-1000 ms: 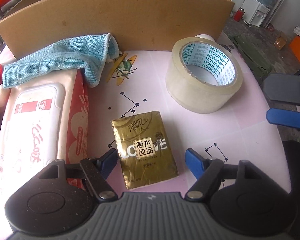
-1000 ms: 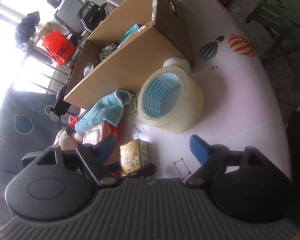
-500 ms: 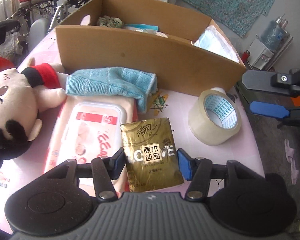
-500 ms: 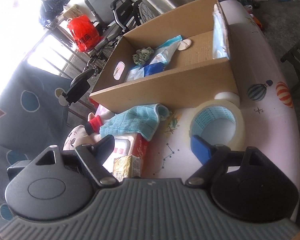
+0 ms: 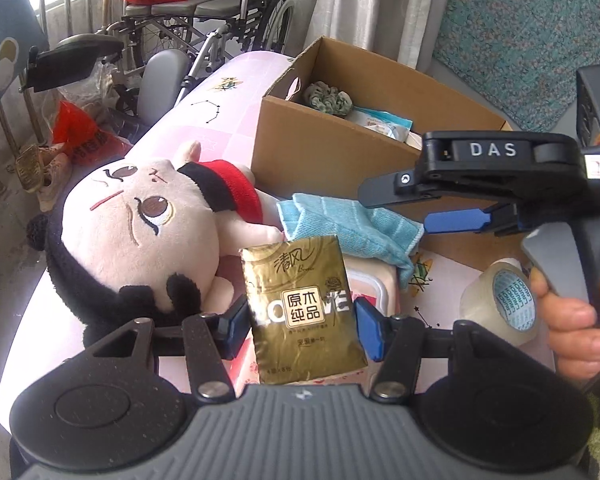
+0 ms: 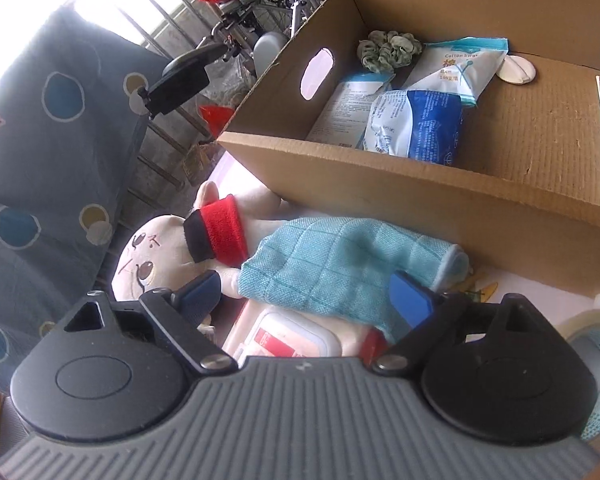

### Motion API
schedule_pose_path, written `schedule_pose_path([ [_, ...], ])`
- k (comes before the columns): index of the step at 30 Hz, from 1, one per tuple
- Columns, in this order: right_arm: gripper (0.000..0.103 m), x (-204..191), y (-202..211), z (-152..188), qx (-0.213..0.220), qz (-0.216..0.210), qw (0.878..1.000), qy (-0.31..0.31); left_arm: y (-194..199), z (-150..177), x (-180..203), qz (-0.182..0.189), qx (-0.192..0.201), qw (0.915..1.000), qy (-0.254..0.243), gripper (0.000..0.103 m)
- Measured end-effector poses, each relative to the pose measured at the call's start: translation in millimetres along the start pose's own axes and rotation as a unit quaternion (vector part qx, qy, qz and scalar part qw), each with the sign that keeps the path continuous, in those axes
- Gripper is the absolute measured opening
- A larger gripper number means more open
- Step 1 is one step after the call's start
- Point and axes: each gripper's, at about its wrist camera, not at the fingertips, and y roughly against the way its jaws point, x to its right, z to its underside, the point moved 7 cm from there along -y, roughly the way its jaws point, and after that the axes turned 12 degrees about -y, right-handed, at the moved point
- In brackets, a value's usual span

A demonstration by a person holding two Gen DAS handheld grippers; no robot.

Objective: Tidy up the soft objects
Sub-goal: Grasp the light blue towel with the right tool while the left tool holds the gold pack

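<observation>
My left gripper is shut on a gold tissue pack and holds it in the air above the pink table. Beneath it lie a plush doll, a blue cloth and a wet-wipes pack. The open cardboard box stands behind them. In the right wrist view my right gripper hovers over the blue cloth with its jaws opening and nothing between them. The wipes pack and the doll lie below it. The box holds several soft packets.
A roll of clear tape sits at the table's right. A person's hand holds the right gripper's handle. A wheelchair and red bags stand beyond the table's far edge. A green scrunchie lies in the box.
My left gripper closed on the tissue pack and lifted it off the table. My right gripper swung left from the tape roll to above the blue cloth, and its jaws widened.
</observation>
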Motion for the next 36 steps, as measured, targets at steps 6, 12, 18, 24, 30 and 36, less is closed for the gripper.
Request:
schedule_pose_path([
  [6,0.097,-10.2,-32.2,-1.9,-0.013,0.049,0.997,0.061,-1.7,4.8,-19.0,-0.003,0.000,0.9998,0.019,0.056],
  [12,0.099,9.6,-69.4,-9.9,-0.024,0.078,0.997,0.011,-5.2,7.7,-28.8,0.000,0.000,0.9995,0.032,0.056],
  [18,0.102,18.9,-93.7,-11.1,-0.028,0.079,0.996,-0.032,-7.1,7.9,-33.1,0.001,0.000,0.9993,0.038,0.056],
  [24,0.099,15.7,-98.0,-9.1,-0.027,0.100,0.994,-0.017,-7.4,7.6,-32.1,0.005,0.002,0.9992,0.040,0.056],
  [30,0.053,18.0,-91.6,-9.3,-0.014,0.136,0.991,0.007,-6.0,7.8,-30.9,0.007,0.005,0.9990,0.043,0.056],
  [36,0.021,28.2,-78.9,-10.0,-0.006,0.113,0.993,-0.024,-7.7,7.6,-31.2,0.004,0.007,0.9990,0.043,0.056],
])
